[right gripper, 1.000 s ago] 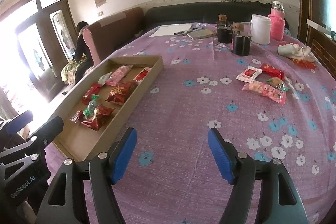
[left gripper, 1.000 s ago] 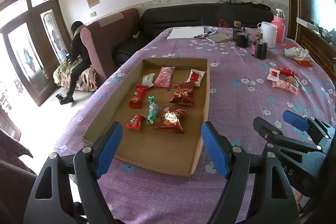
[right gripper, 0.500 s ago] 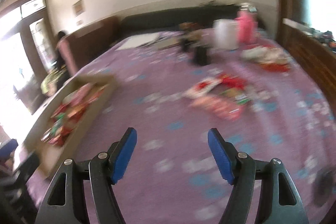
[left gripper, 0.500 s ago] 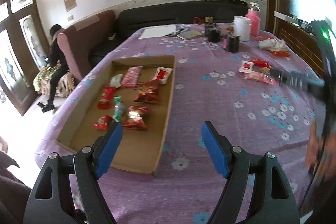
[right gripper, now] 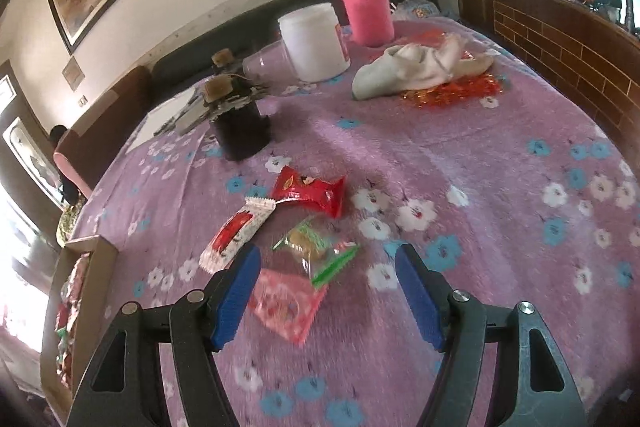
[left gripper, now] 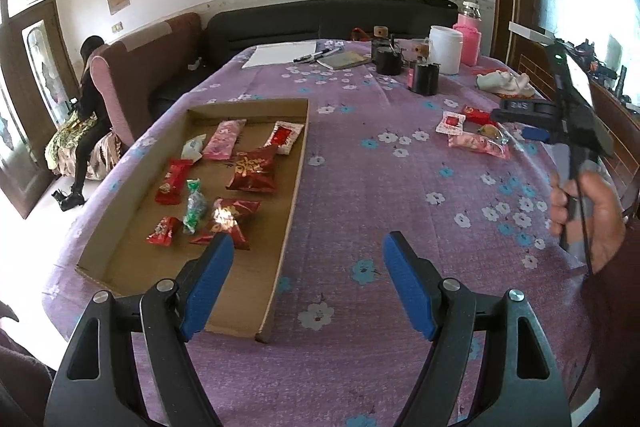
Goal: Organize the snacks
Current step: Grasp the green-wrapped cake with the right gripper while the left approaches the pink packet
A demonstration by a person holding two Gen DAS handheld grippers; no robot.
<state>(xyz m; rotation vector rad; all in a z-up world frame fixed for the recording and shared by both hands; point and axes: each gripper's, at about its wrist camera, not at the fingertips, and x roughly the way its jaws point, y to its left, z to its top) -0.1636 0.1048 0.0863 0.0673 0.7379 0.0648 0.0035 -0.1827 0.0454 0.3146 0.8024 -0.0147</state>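
A shallow cardboard tray [left gripper: 296, 163] on the purple flowered table holds several wrapped snacks, among them a red-gold pack [left gripper: 253, 169] and a pink pack [left gripper: 224, 145]. Loose snacks lie on the cloth at the right: a clear green-edged pack [right gripper: 316, 251], a pink pack [right gripper: 286, 301], a red pack [right gripper: 310, 191] and a white-red pack [right gripper: 236, 233]. My right gripper [right gripper: 326, 287] is open and empty, hovering just over the clear and pink packs; it also shows in the left wrist view [left gripper: 536, 135]. My left gripper [left gripper: 308, 279] is open and empty above the tray's near right corner.
Dark jars [right gripper: 240, 123], a white tub [right gripper: 314, 43], a pink-sleeved bottle [right gripper: 366, 7] and a white cloth [right gripper: 416, 67] stand behind the loose snacks. Paper and pens [left gripper: 280, 53] lie at the far edge. A sofa and an armchair [left gripper: 132, 75] flank the table's left.
My right gripper has swung right and forward across the table to the loose snacks. My left gripper has turned a little to the right. Both stayed open.
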